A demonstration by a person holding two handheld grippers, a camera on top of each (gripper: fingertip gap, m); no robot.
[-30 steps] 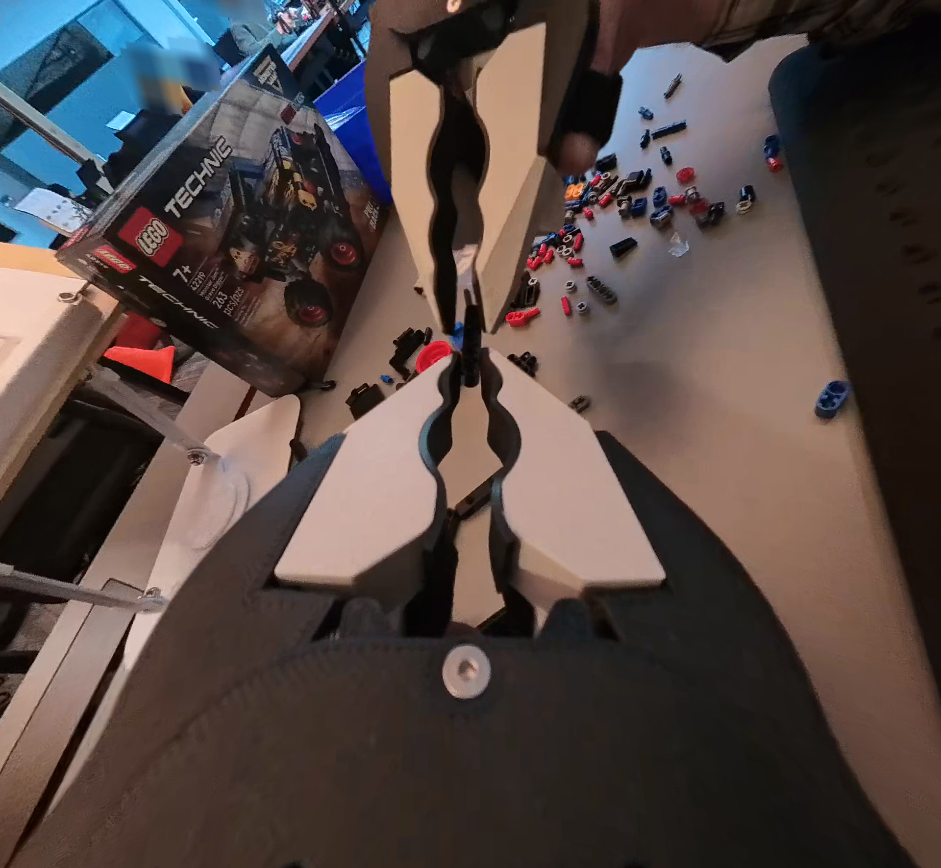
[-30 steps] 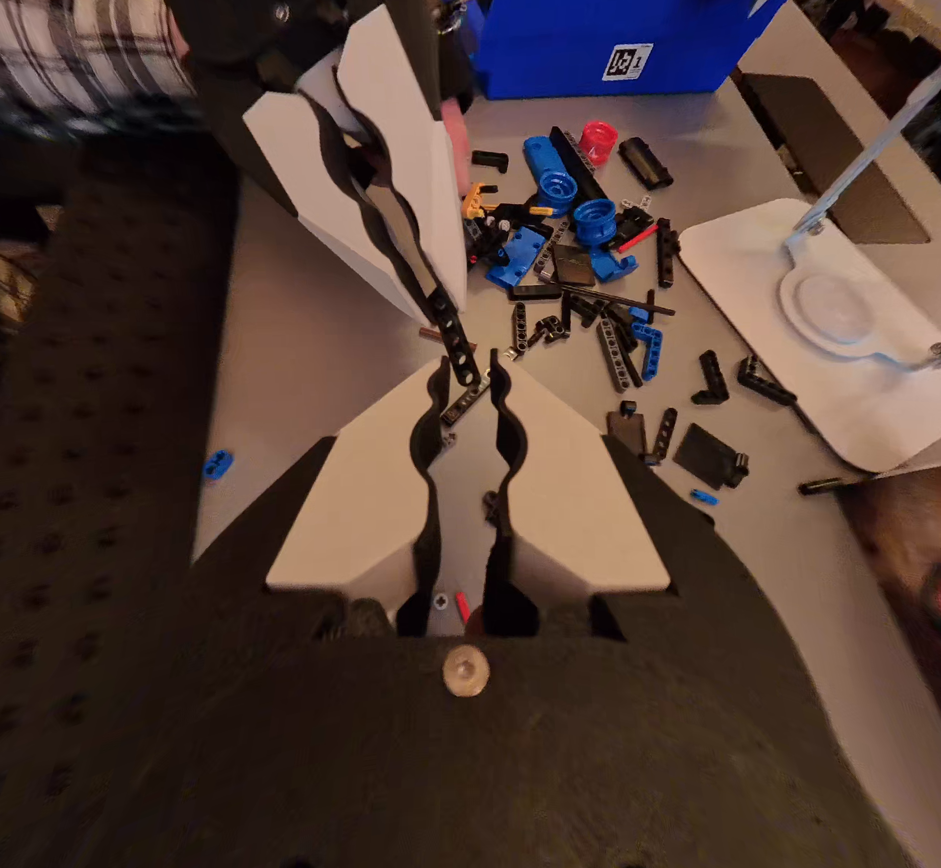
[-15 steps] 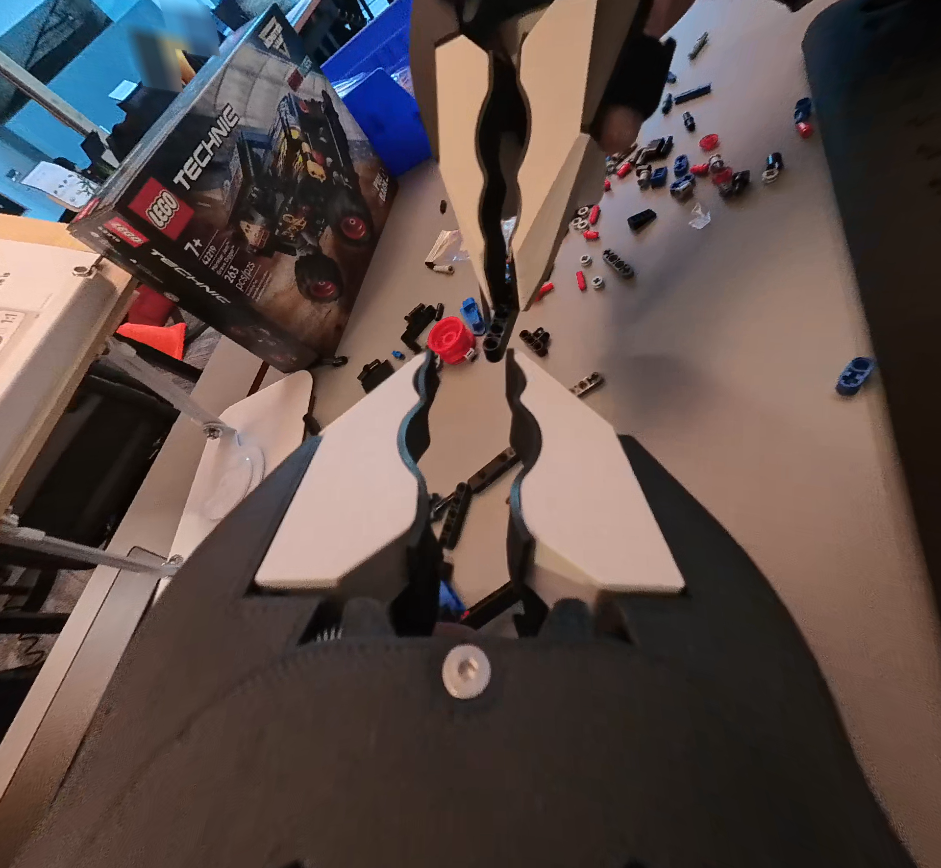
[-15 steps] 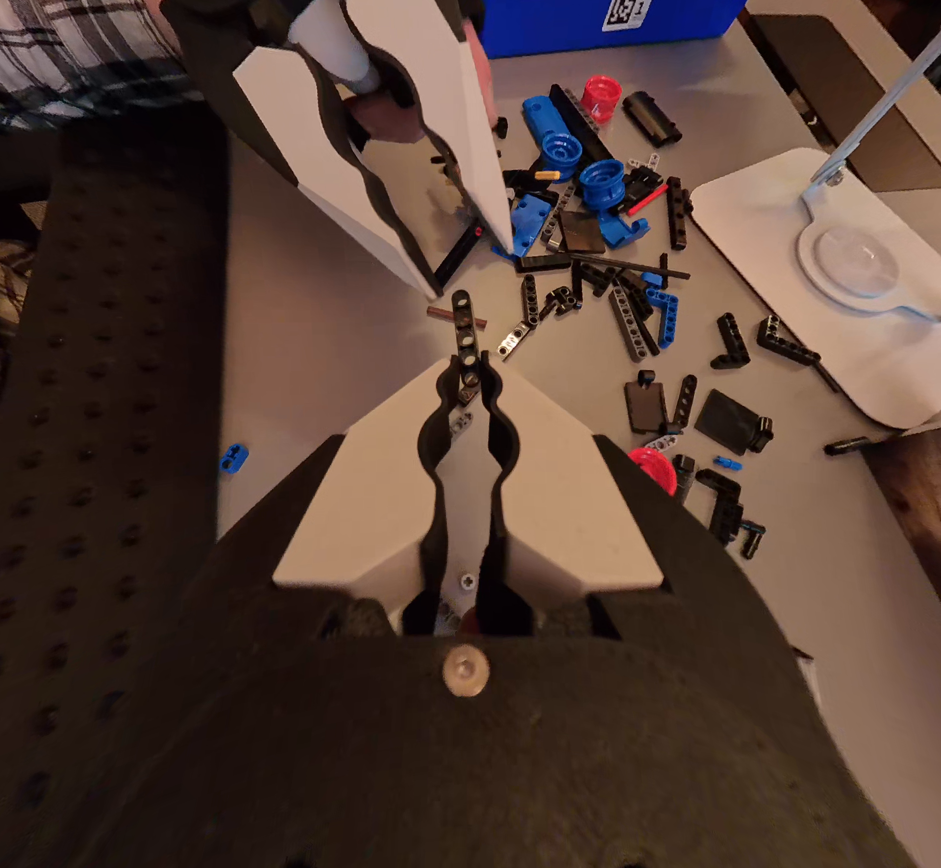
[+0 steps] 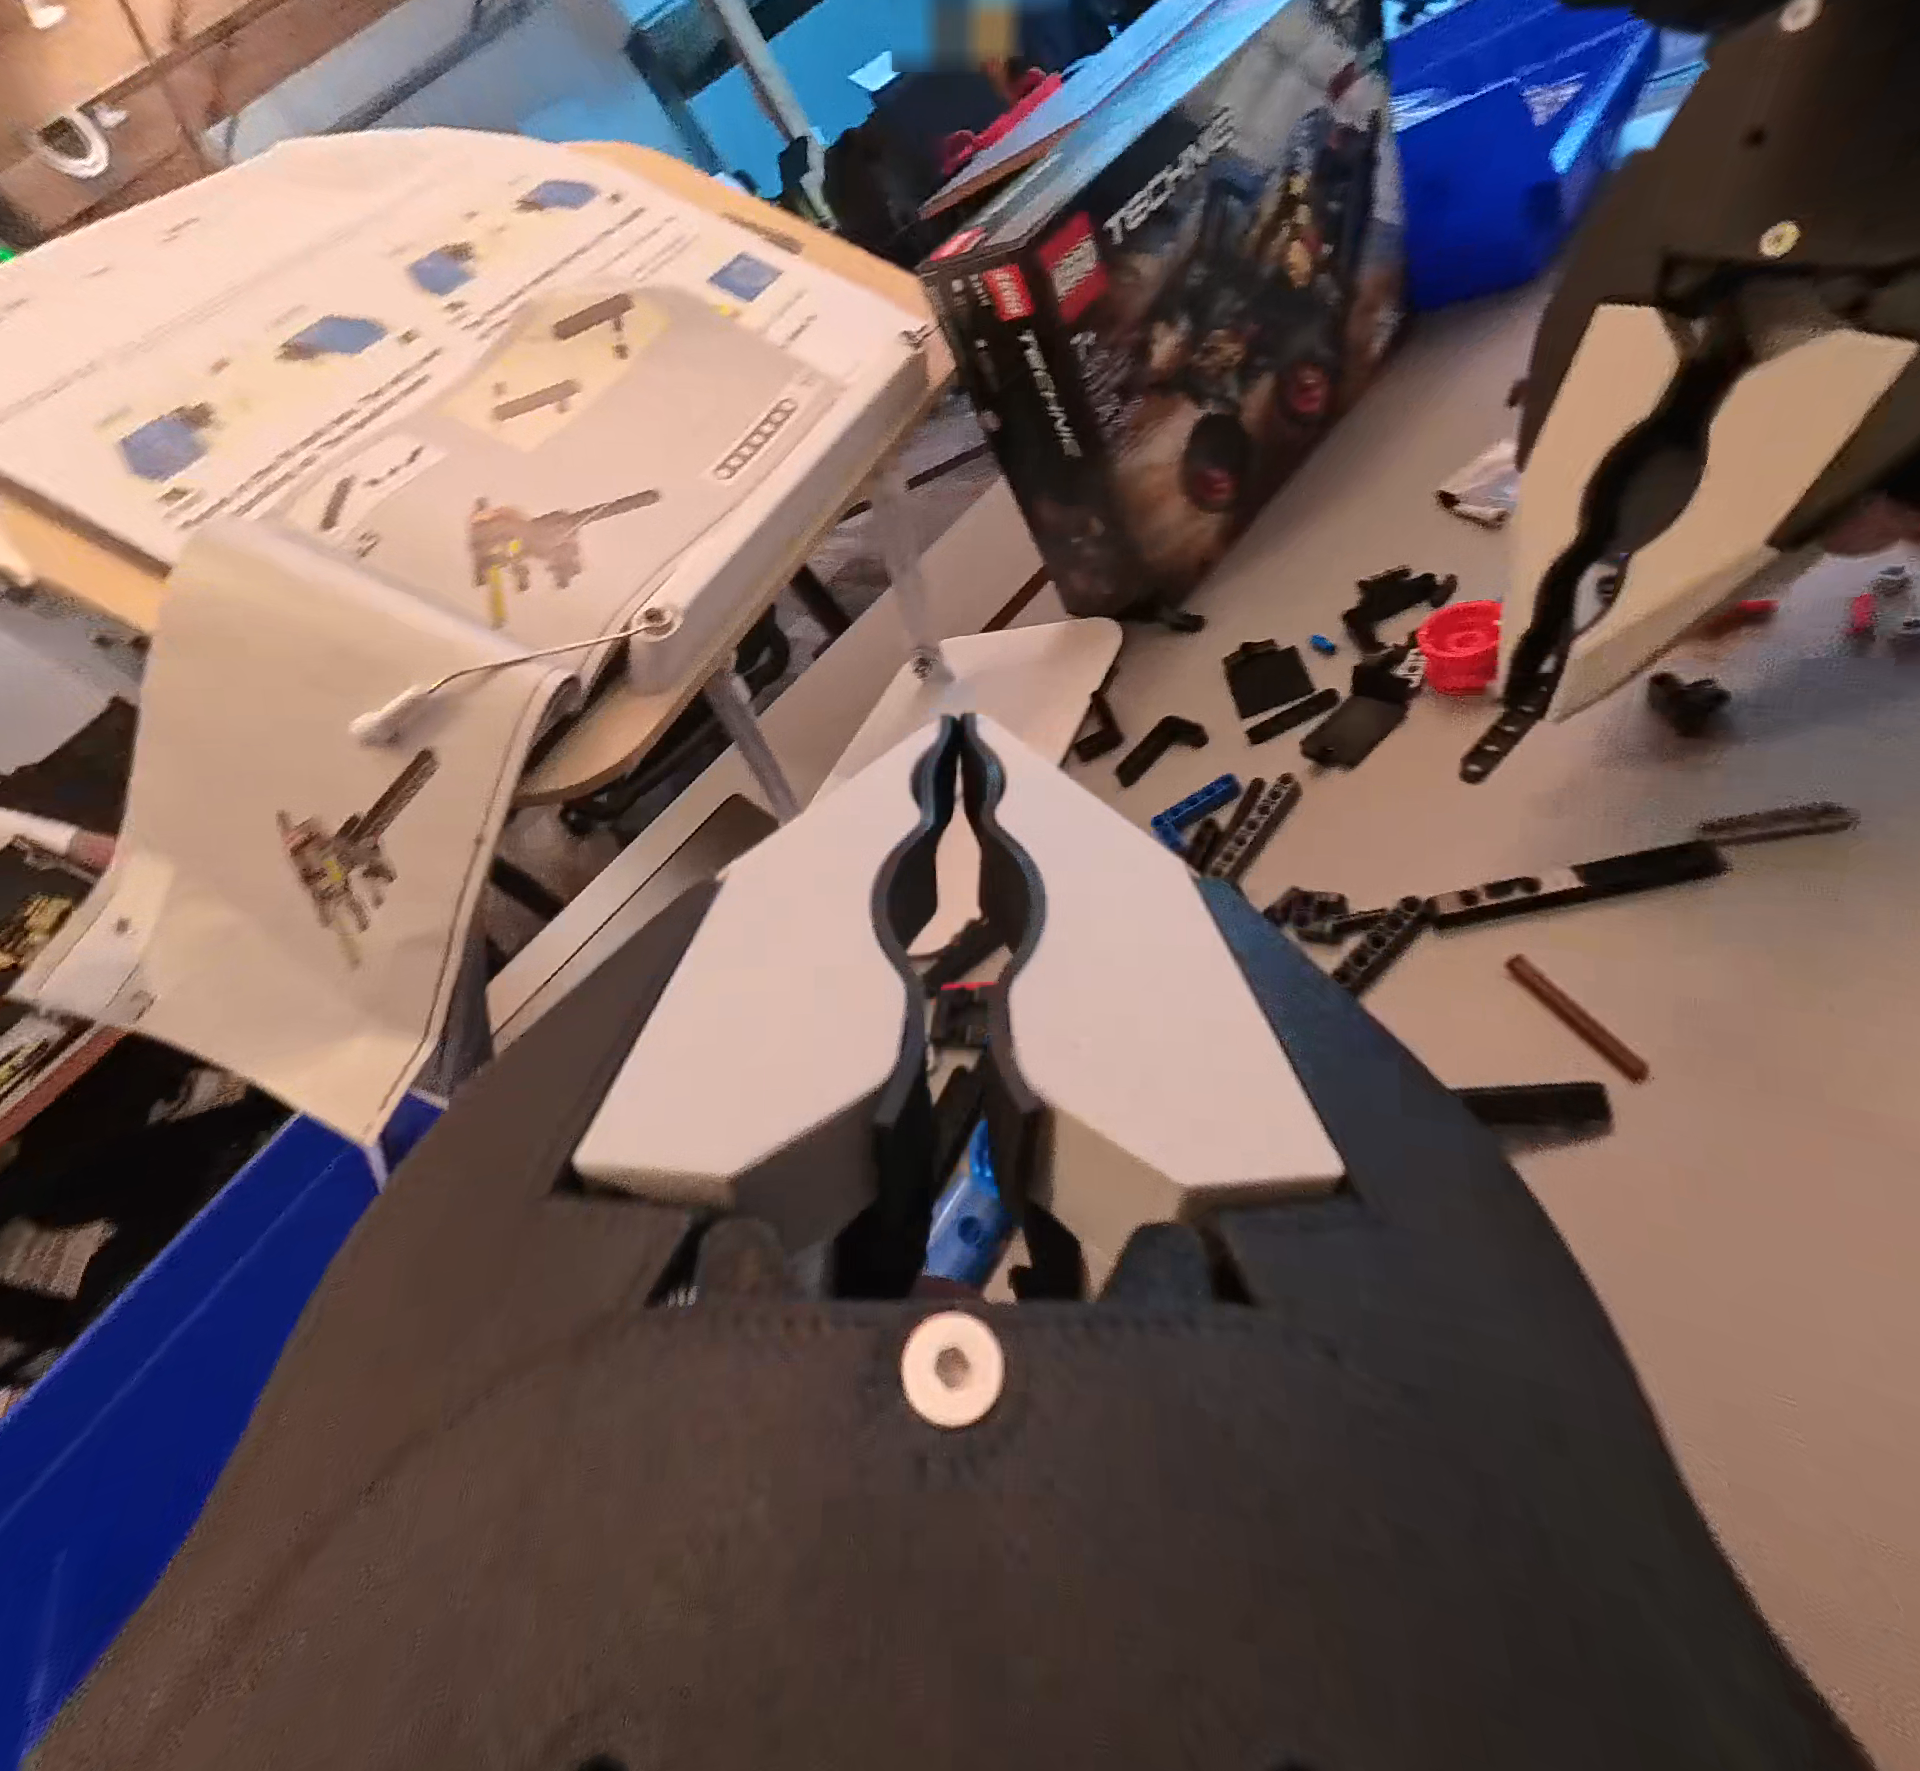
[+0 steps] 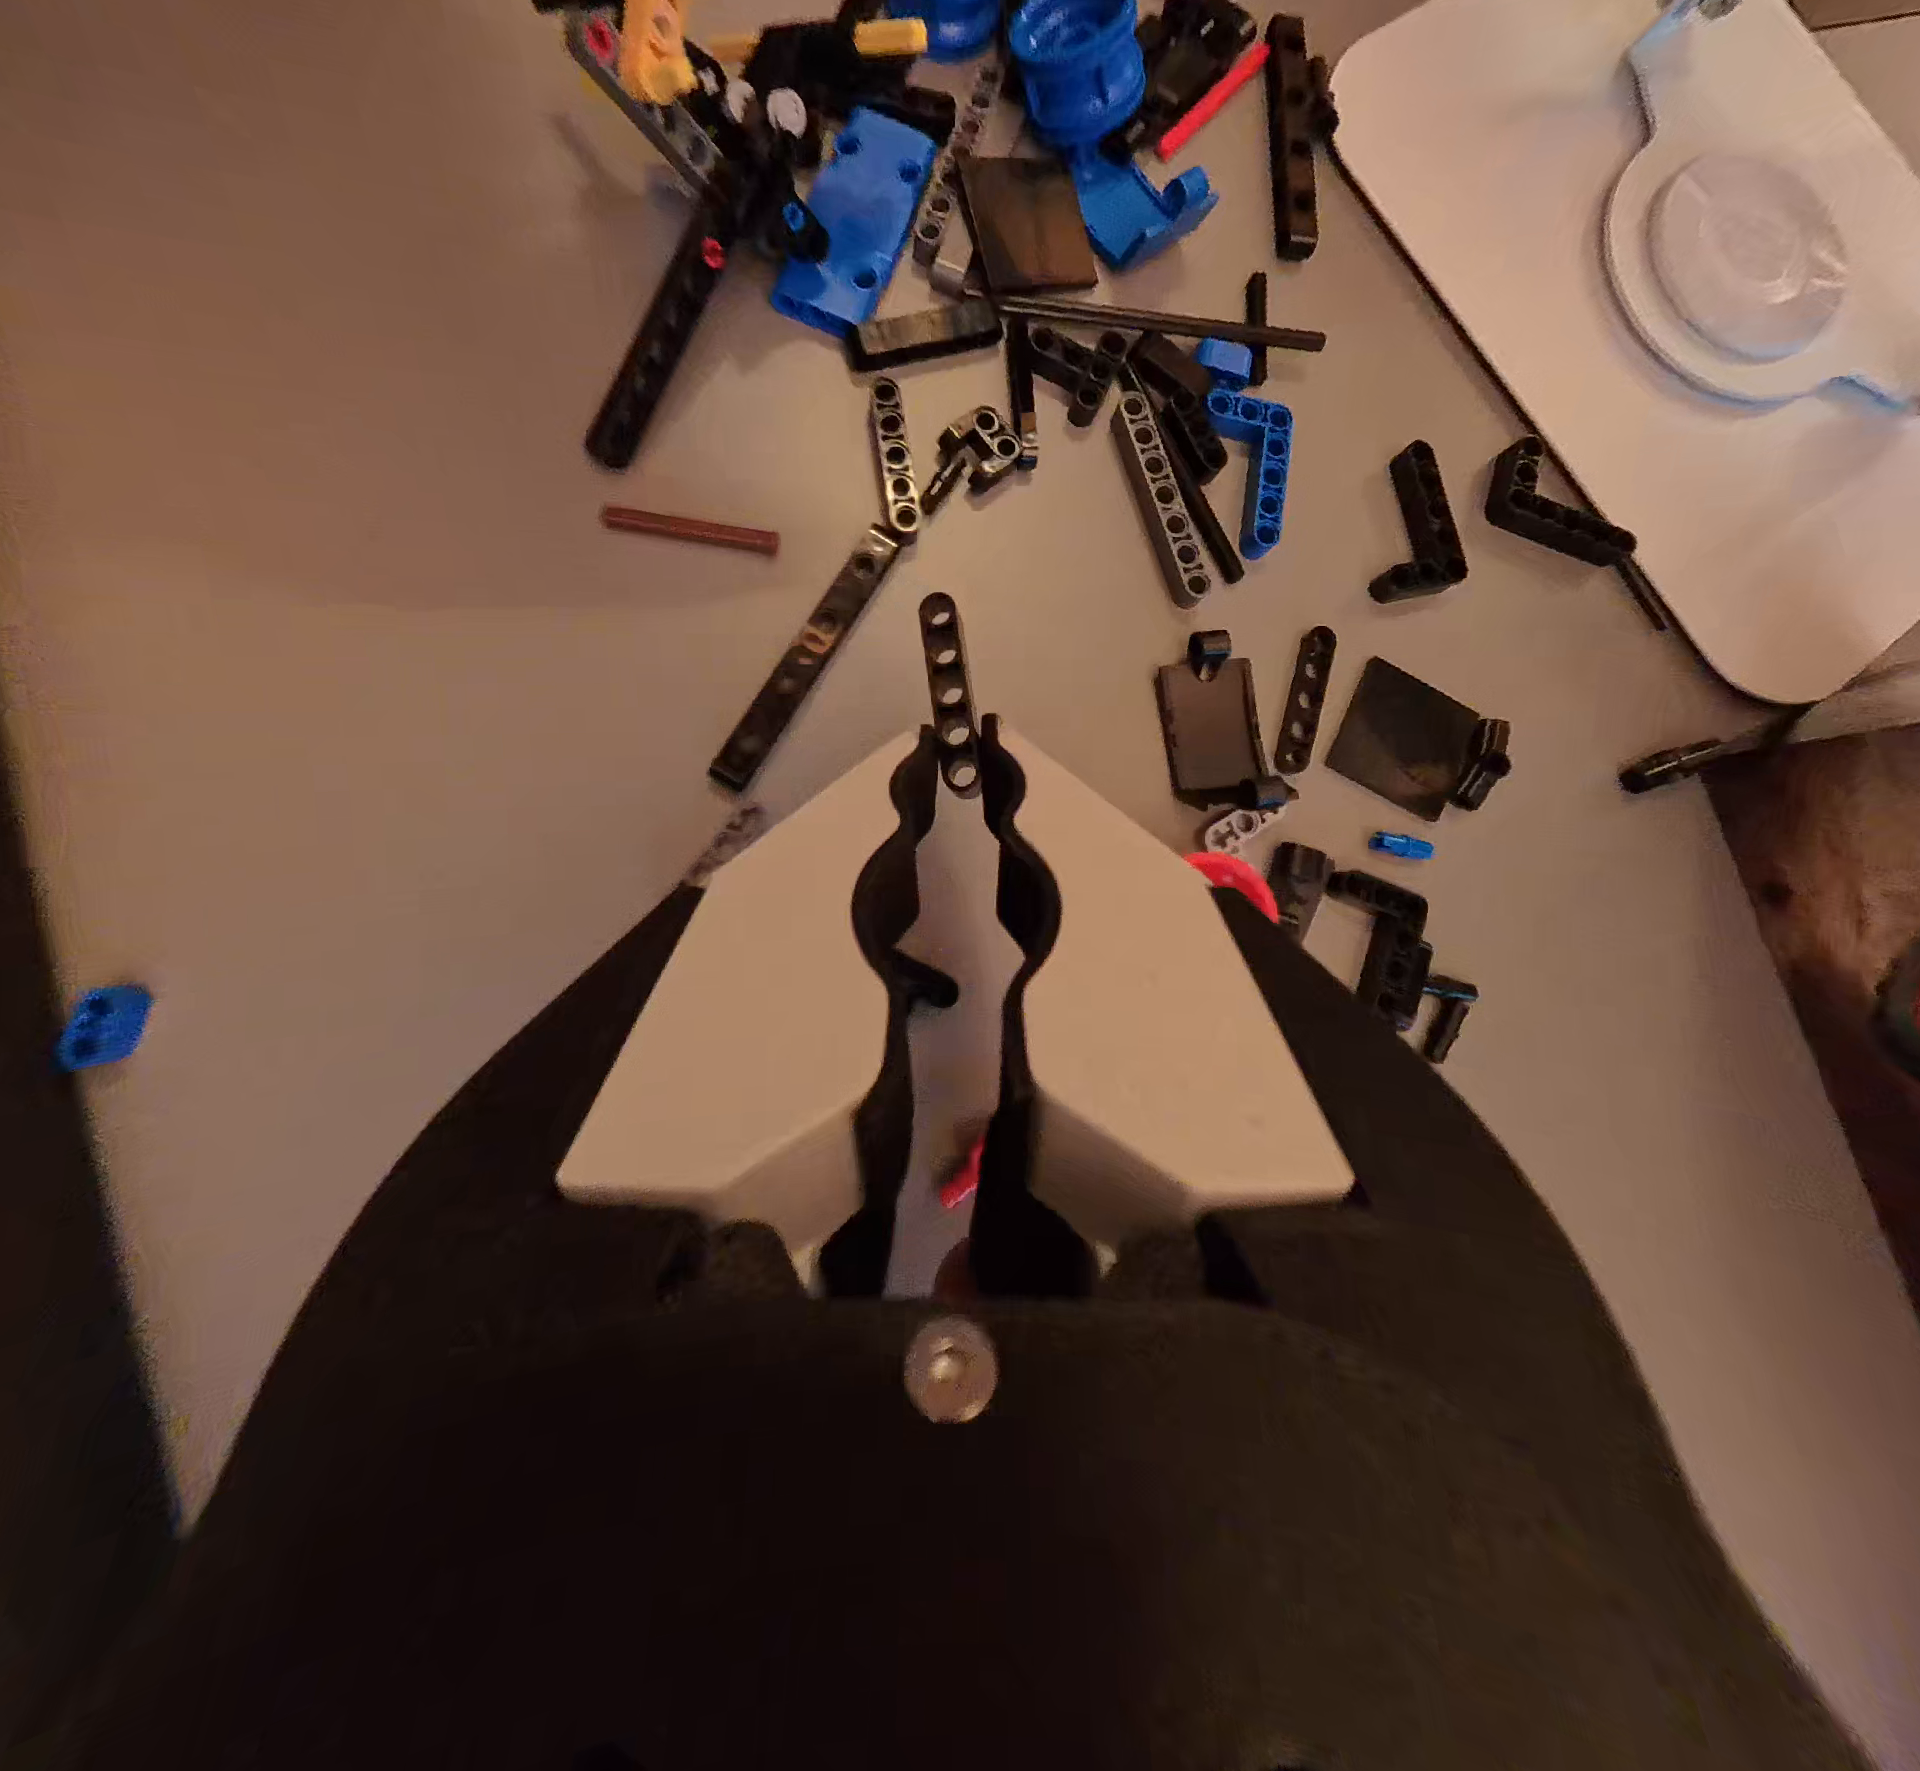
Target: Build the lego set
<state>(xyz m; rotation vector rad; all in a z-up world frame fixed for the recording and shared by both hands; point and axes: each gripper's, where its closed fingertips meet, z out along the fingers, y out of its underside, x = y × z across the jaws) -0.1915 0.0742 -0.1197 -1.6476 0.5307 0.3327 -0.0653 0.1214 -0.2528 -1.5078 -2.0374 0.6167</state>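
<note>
My right gripper (image 6: 956, 747) is shut on one end of a thin black holed beam (image 6: 945, 656), which sticks out forward above the grey table (image 6: 364, 682). In the left wrist view the right gripper (image 5: 1538, 682) shows at the upper right with the beam (image 5: 1507, 734) hanging from its tips. My left gripper (image 5: 961, 734) is shut and empty, and points toward the open instruction booklet (image 5: 416, 391) on its stand. A partial assembly with a yellow piece (image 6: 655, 28) and a long black beam (image 6: 665, 339) lies at the pile's left edge.
Loose parts cover the table: blue wheel hubs (image 6: 1075, 48), a blue panel (image 6: 857, 215), a brown axle (image 6: 689, 529), a black beam (image 6: 805, 661) and a red hub (image 5: 1460, 646). The set's box (image 5: 1174, 350), a blue bin (image 5: 1496, 132) and the white stand base (image 6: 1662, 267) border them. My hands' fingertips stand some 20 cm from each other.
My left gripper let go of the black beam, swung left toward the booklet and closed empty. My right gripper closed on the beam and now holds it alone over the table.
</note>
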